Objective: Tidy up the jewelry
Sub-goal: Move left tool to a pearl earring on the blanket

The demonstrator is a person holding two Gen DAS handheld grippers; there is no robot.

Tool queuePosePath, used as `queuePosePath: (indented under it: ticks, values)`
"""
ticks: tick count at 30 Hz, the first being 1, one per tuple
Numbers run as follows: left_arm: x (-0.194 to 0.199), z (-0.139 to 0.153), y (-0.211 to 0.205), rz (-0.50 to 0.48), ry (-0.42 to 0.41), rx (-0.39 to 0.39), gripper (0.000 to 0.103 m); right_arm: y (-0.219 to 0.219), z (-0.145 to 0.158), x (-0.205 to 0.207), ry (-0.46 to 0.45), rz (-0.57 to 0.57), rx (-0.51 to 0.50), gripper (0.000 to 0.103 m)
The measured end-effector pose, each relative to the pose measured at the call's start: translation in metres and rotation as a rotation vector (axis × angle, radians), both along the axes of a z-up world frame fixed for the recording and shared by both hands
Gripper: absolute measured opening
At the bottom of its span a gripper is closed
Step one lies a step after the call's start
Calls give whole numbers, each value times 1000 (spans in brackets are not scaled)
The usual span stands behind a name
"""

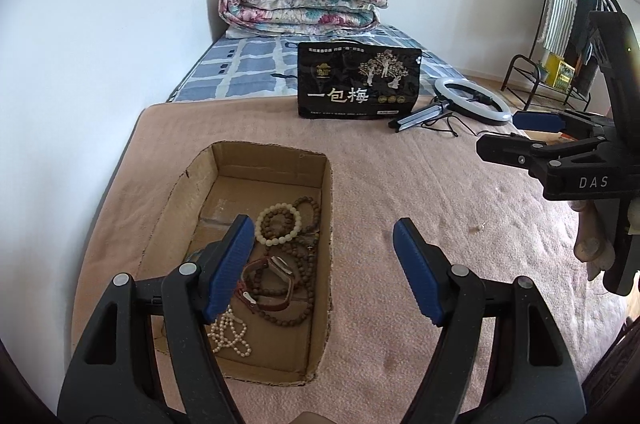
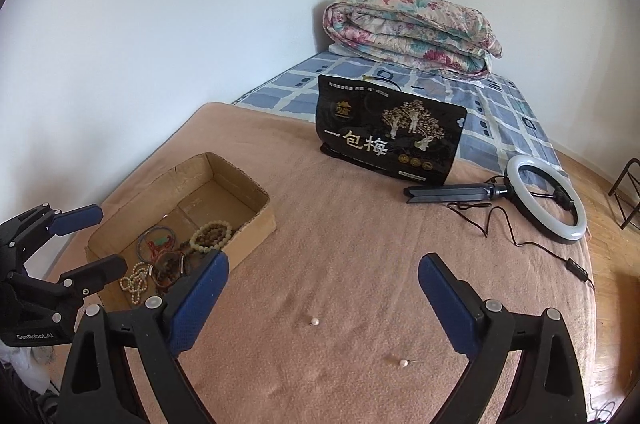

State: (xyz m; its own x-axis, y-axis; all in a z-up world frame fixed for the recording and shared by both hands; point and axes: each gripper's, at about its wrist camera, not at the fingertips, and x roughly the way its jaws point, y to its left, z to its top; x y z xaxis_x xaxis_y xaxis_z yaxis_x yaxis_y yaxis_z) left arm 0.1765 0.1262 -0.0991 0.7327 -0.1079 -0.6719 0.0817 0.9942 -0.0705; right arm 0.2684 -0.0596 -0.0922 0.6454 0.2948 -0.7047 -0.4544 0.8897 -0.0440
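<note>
An open cardboard box (image 1: pixel 326 184) (image 2: pixel 256 192) sits on a pink blanket and holds jewelry: a cream bead bracelet (image 1: pixel 278 224) (image 2: pixel 212 234), brown bead strands (image 1: pixel 308 208), a brown-strap watch (image 1: pixel 276 278), a white pearl necklace (image 1: pixel 230 336) (image 2: pixel 136 282) and thin bangles (image 2: pixel 156 238). Two loose pearl earrings (image 2: pixel 315 321) (image 2: pixel 404 364) lie on the blanket right of the box. My left gripper (image 1: pixel 324 264) (image 2: pixel 86 240) is open and empty over the box's near right edge. My right gripper (image 2: pixel 322 288) (image 1: pixel 500 132) is open and empty above the earrings.
A black snack bag (image 1: pixel 360 82) (image 2: pixel 390 140) stands behind the box. A ring light on a folded tripod (image 1: pixel 472 100) (image 2: pixel 544 200) with its cable lies at right. A folded floral quilt (image 1: pixel 300 0) lies at the bed's far end. A metal rack (image 1: pixel 560 24) stands on the floor.
</note>
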Motion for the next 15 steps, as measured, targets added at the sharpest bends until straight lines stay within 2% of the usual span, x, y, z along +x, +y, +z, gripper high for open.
queuePosePath:
  ticks: [1, 5, 6, 12, 15]
  values:
    - [1, 0, -5, -11, 3, 1, 68, -7, 0, 0, 1, -3, 8, 93]
    - [7, -4, -24, -50, 21, -20, 62, -33, -6, 3, 14, -34, -4, 85]
    - [9, -6, -28, -60, 28, -20, 57, -40, -9, 5, 22, -45, -7, 81]
    - [23, -22, -60, -132, 79, -18, 37, -80, -38, 16, 129, -98, 14, 68]
    - [29, -33, -74, -160, 101, -30, 34, -97, -53, 22, 179, -130, 29, 62]
